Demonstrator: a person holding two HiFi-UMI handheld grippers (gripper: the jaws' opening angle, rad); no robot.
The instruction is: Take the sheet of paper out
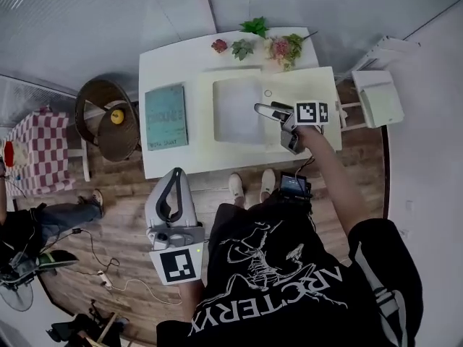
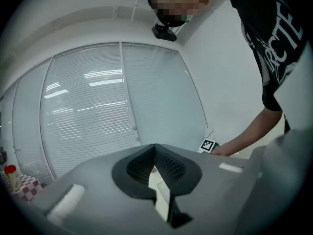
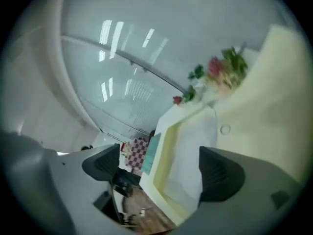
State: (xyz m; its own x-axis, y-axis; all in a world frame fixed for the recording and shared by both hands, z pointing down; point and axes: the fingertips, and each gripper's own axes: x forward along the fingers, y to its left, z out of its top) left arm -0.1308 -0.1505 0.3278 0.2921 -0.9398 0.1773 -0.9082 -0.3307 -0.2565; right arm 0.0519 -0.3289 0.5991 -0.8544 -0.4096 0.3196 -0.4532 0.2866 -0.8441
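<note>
A pale yellow folder (image 1: 318, 85) lies open on the white table (image 1: 163, 63), with a white sheet of paper (image 1: 235, 110) lying in its left half. My right gripper (image 1: 273, 127) hovers over the folder beside the sheet's right edge, open, with nothing between its fingers. In the right gripper view the sheet (image 3: 195, 141) and folder (image 3: 274, 97) lie beyond the spread jaws of that gripper (image 3: 161, 168). My left gripper (image 1: 173, 194) hangs off the table's near edge beside my body; in its own view that gripper (image 2: 155, 150) is shut and points at window blinds.
A teal book (image 1: 166, 116) lies left of the folder. Artificial plants (image 1: 264, 45) line the table's far edge. A wicker chair (image 1: 108, 118) stands left, a white seat (image 1: 380, 96) right, and a checkered cloth (image 1: 43, 150) far left. Cables trail on the wooden floor (image 1: 123, 280).
</note>
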